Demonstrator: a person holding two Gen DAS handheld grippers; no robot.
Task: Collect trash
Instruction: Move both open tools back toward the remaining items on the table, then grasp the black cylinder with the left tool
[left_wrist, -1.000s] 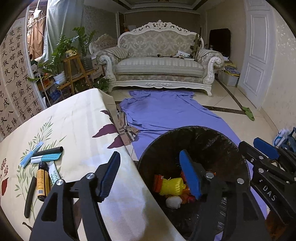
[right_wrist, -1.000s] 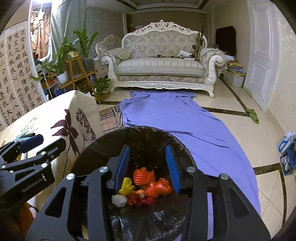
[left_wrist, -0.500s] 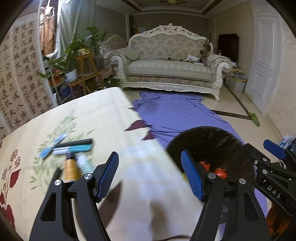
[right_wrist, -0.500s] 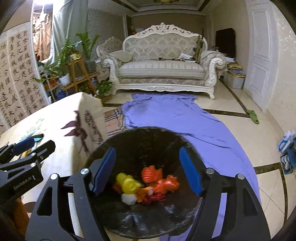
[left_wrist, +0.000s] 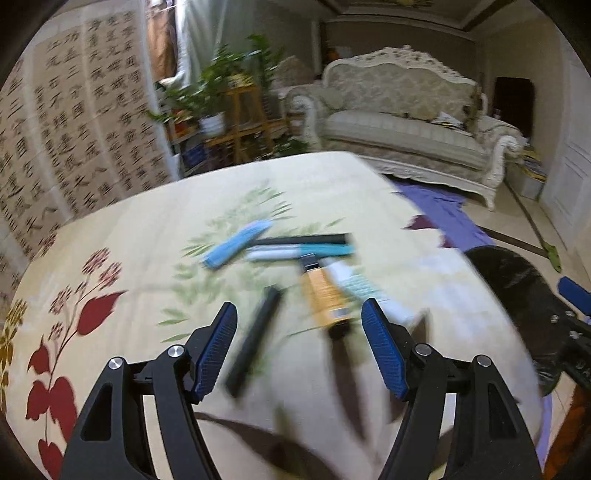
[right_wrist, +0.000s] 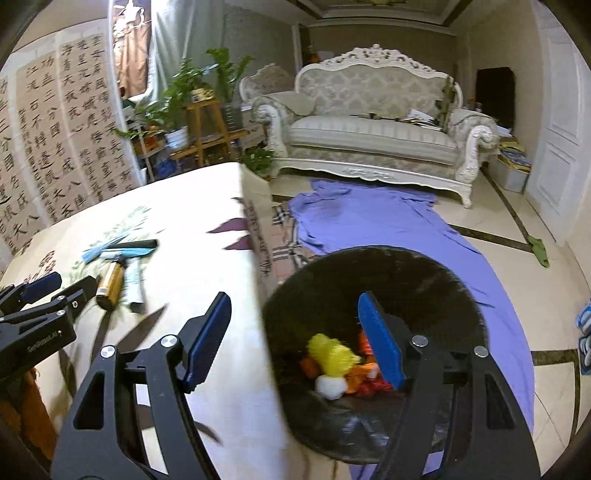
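Note:
My left gripper (left_wrist: 299, 343) is open and empty above the table, just short of a cluster of items: an orange bottle (left_wrist: 325, 295), a black stick (left_wrist: 255, 339), a white tube (left_wrist: 365, 288), a blue tube (left_wrist: 236, 245) and a black pen (left_wrist: 303, 240). My right gripper (right_wrist: 291, 343) is open and empty, straddling the table edge and the black-lined trash bin (right_wrist: 417, 273). The bin holds yellow (right_wrist: 332, 356), orange and white scraps. The same cluster shows in the right wrist view, with the orange bottle (right_wrist: 110, 284) nearest my left gripper (right_wrist: 55, 291).
The table has a cream floral cloth (left_wrist: 129, 251). A purple cloth (right_wrist: 388, 225) lies on the floor toward a white sofa (right_wrist: 369, 136). A plant stand (right_wrist: 199, 125) and a calligraphy screen (right_wrist: 55, 129) stand at the left.
My left gripper swung left from over the bin to over the table items. My right gripper opened wider and shifted left to the bin's table side.

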